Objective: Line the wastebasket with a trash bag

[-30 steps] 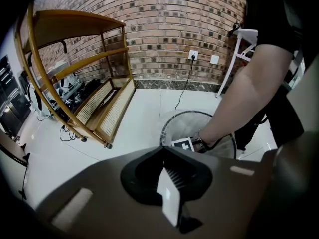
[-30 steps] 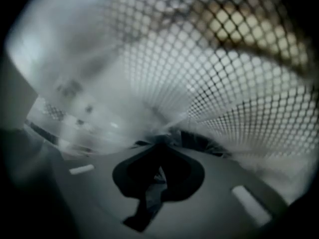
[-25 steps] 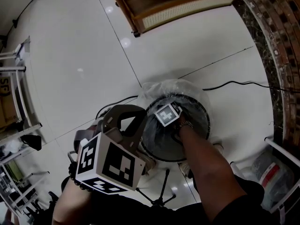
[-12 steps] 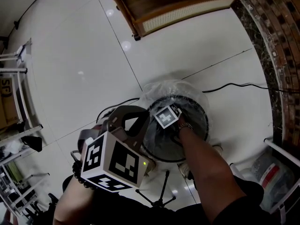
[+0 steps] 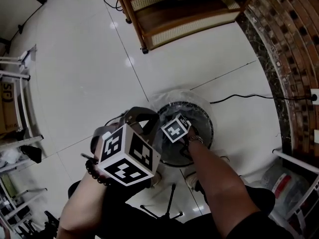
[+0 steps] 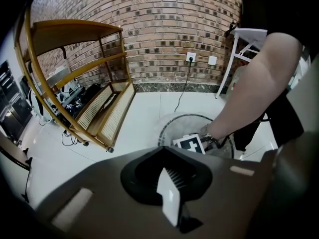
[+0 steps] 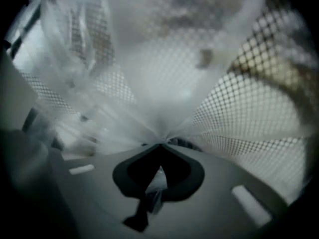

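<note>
Right claw [image 7: 158, 147] higher — tight on bag [image 7: 149, 78]

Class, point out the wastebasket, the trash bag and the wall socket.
wastebasket [image 6: 190, 114]: left gripper view, far rim.
trash bag [image 7: 149, 59]: right gripper view, stretched film.
wall socket [image 6: 191, 57]: left gripper view, faceplate centre.

Black mesh and milky plastic on white tile

The wastebasket [image 5: 209, 121] is black wire mesh; the trash bag [image 7: 149, 73] is translucent milky white. The left tool [image 6: 168, 193] and right tool [image 7: 159, 146] are matte grey, their cubes [image 5: 127, 156] patterned in black-and-white squares. The floor [image 5: 75, 68] is glossy white, the wall [image 6: 164, 24] red-brown brick, and the shelf [image 6: 107, 108] honey wood with cane weave.
</note>
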